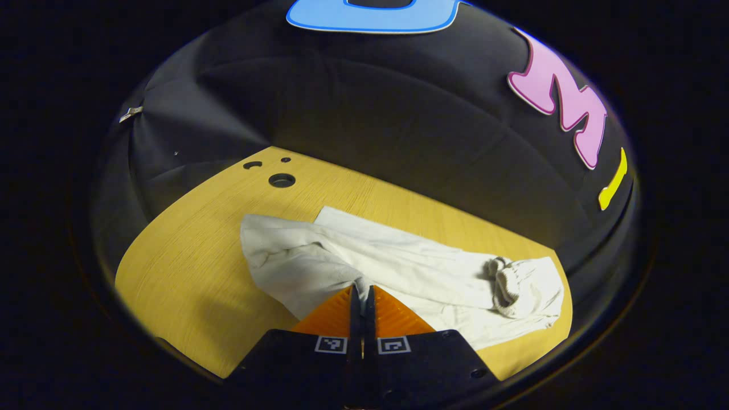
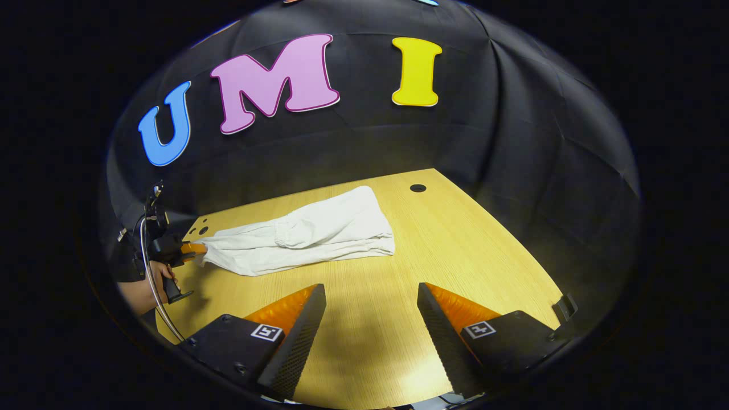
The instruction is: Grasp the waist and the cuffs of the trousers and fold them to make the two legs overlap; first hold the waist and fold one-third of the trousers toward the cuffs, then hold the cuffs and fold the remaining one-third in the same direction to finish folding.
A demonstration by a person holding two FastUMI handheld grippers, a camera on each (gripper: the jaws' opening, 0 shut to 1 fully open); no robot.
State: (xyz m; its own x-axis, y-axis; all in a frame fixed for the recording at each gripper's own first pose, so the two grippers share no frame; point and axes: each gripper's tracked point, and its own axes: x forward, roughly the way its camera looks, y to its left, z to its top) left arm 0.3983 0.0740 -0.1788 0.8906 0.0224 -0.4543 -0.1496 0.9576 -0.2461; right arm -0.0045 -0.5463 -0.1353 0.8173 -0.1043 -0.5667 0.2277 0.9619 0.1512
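**One end pinched, the other end free**

One gripper, the left gripper [image 1: 361,291], is clamped on the white trousers [image 1: 398,267], whose long axis runs away across the tabletop [image 2: 455,239]. The right gripper [image 2: 370,296], jaws apart, hangs nearer their free end.

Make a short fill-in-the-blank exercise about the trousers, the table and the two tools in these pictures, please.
1. The left tool is ____ on an edge of the trousers.
2. The right tool is ____, with bare table between its fingers.
3. The trousers lie on a ____ table.
4. In the right gripper view, a person's hand holds the ____ tool.

Missing words: shut; open; wooden; left
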